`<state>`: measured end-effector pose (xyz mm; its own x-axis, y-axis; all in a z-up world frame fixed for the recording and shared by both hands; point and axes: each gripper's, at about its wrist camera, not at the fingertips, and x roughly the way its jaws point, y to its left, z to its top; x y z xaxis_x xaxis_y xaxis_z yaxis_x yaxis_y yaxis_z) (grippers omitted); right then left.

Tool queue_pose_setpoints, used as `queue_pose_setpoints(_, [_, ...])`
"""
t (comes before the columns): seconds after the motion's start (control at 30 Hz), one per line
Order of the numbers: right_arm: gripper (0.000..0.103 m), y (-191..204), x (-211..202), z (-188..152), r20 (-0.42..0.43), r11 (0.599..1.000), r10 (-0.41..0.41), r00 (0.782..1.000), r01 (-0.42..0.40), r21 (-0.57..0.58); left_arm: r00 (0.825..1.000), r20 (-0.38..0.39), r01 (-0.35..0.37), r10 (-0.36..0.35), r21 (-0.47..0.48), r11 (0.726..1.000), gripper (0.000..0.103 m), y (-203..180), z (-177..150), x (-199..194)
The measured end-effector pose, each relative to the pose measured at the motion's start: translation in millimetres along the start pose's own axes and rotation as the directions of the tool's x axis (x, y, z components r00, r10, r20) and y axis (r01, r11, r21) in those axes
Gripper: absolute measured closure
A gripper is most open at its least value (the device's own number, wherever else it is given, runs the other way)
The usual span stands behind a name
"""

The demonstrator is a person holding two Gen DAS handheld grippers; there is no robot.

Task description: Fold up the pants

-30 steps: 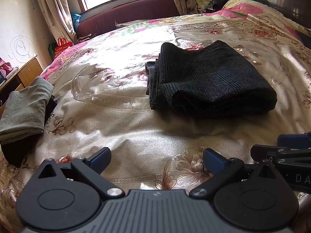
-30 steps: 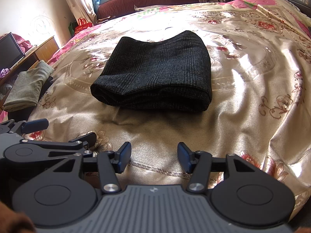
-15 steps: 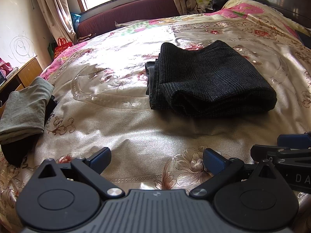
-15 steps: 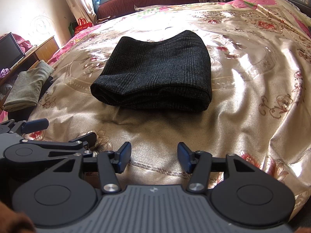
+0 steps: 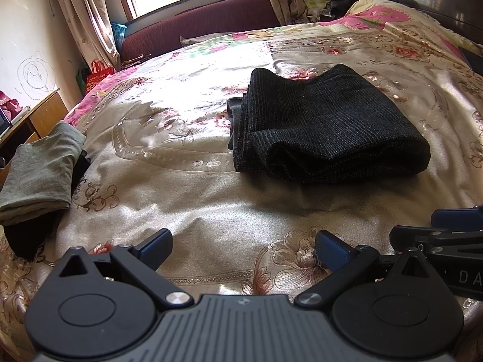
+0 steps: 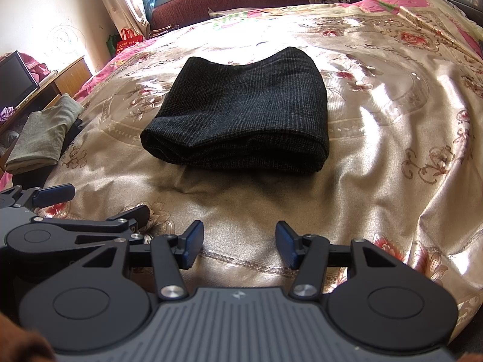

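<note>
The dark checked pants [image 5: 326, 126] lie folded in a thick rectangle on the floral satin bedspread [image 5: 181, 181]; they also show in the right wrist view [image 6: 241, 111]. My left gripper [image 5: 243, 249] is open and empty, low over the bedspread, well short of the pants. My right gripper [image 6: 238, 244] is open and empty, also near the front edge and apart from the pants. The right gripper shows at the right edge of the left wrist view [image 5: 446, 229], and the left gripper shows at the left of the right wrist view [image 6: 90, 208].
A folded grey-green garment [image 5: 39, 172] lies on a dark one at the bed's left edge, also in the right wrist view [image 6: 42, 135]. A wooden desk [image 5: 36, 117] stands left. A maroon sofa [image 5: 199, 27] and window are behind the bed.
</note>
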<state>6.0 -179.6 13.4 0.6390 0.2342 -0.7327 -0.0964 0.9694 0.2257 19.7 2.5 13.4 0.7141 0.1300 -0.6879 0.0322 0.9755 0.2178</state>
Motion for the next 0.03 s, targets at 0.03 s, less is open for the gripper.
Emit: queue_pose_setpoints(0.03, [0.049, 0.1, -0.1, -0.2, 0.0, 1.0, 0.0, 1.0, 0.0, 0.001, 1.0, 0.003, -0.003, 0.003, 0.001, 1.0, 0.0, -0.2, 0.1, -0.4])
